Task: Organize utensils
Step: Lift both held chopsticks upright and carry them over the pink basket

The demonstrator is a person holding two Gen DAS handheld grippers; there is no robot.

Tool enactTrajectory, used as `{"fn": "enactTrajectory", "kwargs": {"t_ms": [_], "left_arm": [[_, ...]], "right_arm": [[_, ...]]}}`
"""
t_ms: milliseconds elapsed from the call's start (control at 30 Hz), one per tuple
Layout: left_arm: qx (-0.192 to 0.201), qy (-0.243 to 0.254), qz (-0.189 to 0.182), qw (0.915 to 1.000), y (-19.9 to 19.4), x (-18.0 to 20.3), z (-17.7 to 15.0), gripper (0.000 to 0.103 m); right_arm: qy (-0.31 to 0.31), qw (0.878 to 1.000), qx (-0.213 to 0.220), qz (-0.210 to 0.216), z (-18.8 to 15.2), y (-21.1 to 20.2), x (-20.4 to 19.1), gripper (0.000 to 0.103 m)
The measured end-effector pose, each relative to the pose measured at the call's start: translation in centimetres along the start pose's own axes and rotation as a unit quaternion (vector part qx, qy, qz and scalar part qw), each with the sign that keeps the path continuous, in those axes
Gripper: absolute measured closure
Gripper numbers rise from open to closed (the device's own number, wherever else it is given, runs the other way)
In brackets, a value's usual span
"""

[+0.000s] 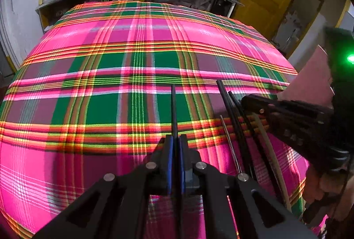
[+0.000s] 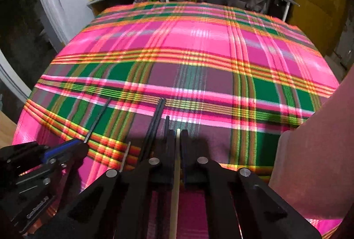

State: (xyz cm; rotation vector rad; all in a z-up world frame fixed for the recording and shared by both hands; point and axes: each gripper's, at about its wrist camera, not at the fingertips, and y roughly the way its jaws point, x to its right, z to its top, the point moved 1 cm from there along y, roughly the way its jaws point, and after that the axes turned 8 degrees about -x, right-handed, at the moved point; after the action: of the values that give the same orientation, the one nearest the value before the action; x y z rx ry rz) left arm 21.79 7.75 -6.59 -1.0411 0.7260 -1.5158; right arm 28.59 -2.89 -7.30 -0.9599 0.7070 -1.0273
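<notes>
Chopsticks (image 1: pixel 234 119) partly hidden behind right tool (image 1: pixel 254 104).

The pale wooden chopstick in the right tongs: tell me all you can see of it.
The pale wooden chopstick is one slim, round, cream-coloured stick, plain and unmarked. The right tongs are shut on it near its far end, so only a short blunt tip pokes past the blue-edged fingers. It points away from the camera over the pink and green plaid cloth, parallel to the black chopsticks on its left.
</notes>
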Motion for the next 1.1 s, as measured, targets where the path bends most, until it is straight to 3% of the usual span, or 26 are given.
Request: {"fn": "enactTrajectory", "kwargs": {"t_ms": [167,633,1100], "left_arm": [[0.005,-0.006,-0.013,0.9999,-1.0,0.2,0.0,0.097],[0.076,0.015,-0.029,0.9966,-9.5,2.5,0.1,0.097],[0.122,0.065,-0.047,0.9892,-16.0,6.9,-0.2,0.097]], "right_arm": [[-0.006,0.999,0.035,0.009,0.0,-3.4,-0.5,0.099],[-0.003,0.993,0.119,0.027,-1.7,-12.9,-0.3,0.099],[0.013,0.983,0.181,0.026,-4.6,-20.2,2.2,0.099]]}}
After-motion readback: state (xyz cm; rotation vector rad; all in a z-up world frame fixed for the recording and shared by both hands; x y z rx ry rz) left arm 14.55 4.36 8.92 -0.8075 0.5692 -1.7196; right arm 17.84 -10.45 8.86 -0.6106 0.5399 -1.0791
